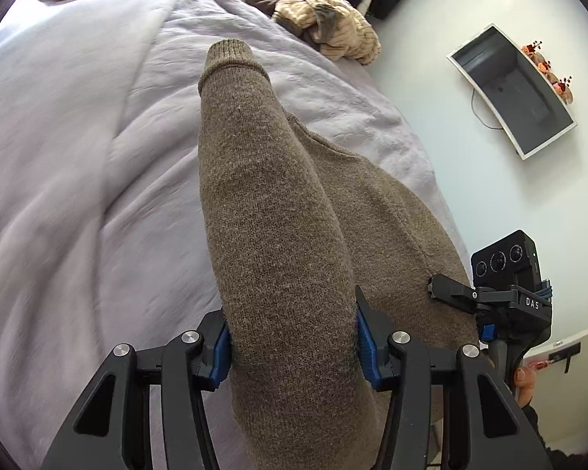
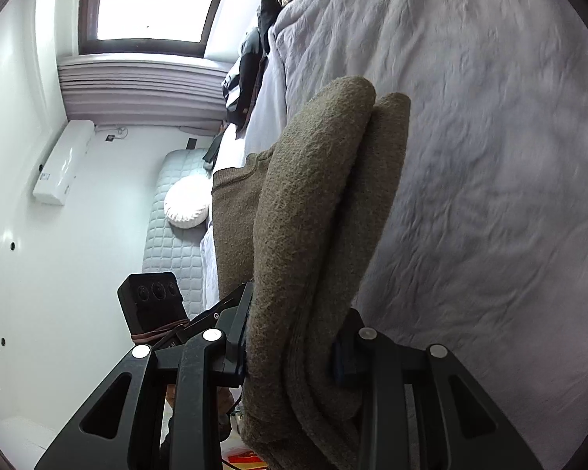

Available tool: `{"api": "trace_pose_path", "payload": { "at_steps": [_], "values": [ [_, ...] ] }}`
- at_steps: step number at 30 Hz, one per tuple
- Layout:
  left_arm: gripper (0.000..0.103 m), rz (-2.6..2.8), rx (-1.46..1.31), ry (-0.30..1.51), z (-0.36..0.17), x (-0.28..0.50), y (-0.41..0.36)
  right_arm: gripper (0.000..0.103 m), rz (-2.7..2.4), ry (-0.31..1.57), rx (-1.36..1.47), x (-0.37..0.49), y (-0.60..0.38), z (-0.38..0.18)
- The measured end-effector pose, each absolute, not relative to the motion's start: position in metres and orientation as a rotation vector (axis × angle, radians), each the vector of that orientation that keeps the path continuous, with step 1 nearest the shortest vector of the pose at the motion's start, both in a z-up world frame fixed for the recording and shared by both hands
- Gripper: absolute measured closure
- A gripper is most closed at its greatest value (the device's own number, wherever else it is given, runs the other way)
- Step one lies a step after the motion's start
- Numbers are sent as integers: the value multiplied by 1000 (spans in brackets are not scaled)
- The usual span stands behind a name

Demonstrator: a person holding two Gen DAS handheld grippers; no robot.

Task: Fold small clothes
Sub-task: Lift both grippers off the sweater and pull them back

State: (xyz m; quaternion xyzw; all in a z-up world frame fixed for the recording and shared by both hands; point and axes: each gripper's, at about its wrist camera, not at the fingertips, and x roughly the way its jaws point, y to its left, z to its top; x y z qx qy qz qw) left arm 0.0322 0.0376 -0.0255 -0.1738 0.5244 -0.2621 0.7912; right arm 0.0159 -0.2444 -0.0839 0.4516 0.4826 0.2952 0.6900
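Note:
A brown knitted sweater [image 1: 278, 211] lies on a bed covered with a lilac sheet [image 1: 78, 156]. One sleeve with a ribbed cuff [image 1: 227, 58] runs forward from my left gripper [image 1: 292, 346], whose blue-padded fingers are shut on the sleeve. The sweater body [image 1: 392, 215] lies under it to the right. In the right wrist view my right gripper [image 2: 290, 356] is shut on a thick folded bundle of the same sweater [image 2: 317, 203], held over the sheet [image 2: 490, 156]. The right gripper also shows in the left wrist view [image 1: 501, 293] at the sweater's right edge.
A pile of beige and dark clothes [image 1: 325, 19] lies at the far end of the bed. A wall screen [image 1: 517, 90] is on the right wall. In the right wrist view there are a window [image 2: 149, 4], a heater [image 2: 62, 164] and a quilted seat with a white cushion [image 2: 186, 207].

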Motion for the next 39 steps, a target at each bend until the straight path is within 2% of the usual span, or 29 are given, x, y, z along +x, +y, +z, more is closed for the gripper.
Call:
{"api": "trace_pose_path", "payload": {
  "at_steps": [7,11,15,17,19,27,33,39],
  "values": [
    [50,-436,-424,1201,-73,9,72,67,570,1169,978,13,-218,-119],
    [50,-409,-479,1166,-75,-7,92,65,486,1157,872,9,-229,-108],
    [50,-342,-389,1097,-61,-19,105,65,334,1111,647,-5,-244,-81],
    [50,-293,-331,1065,-53,-27,113,77,329,1076,627,-17,-251,-69],
    [50,-278,-313,1039,-45,-33,116,82,345,1052,614,-26,-254,-60],
    [50,-334,-282,980,-24,-64,94,82,471,991,400,-58,-195,-25],
    [50,-317,-256,1040,-54,-83,75,82,425,1037,292,-82,-178,-46],
    [50,-314,-279,1039,-66,-94,76,86,342,1069,346,-93,-203,-75]
  ]
}}
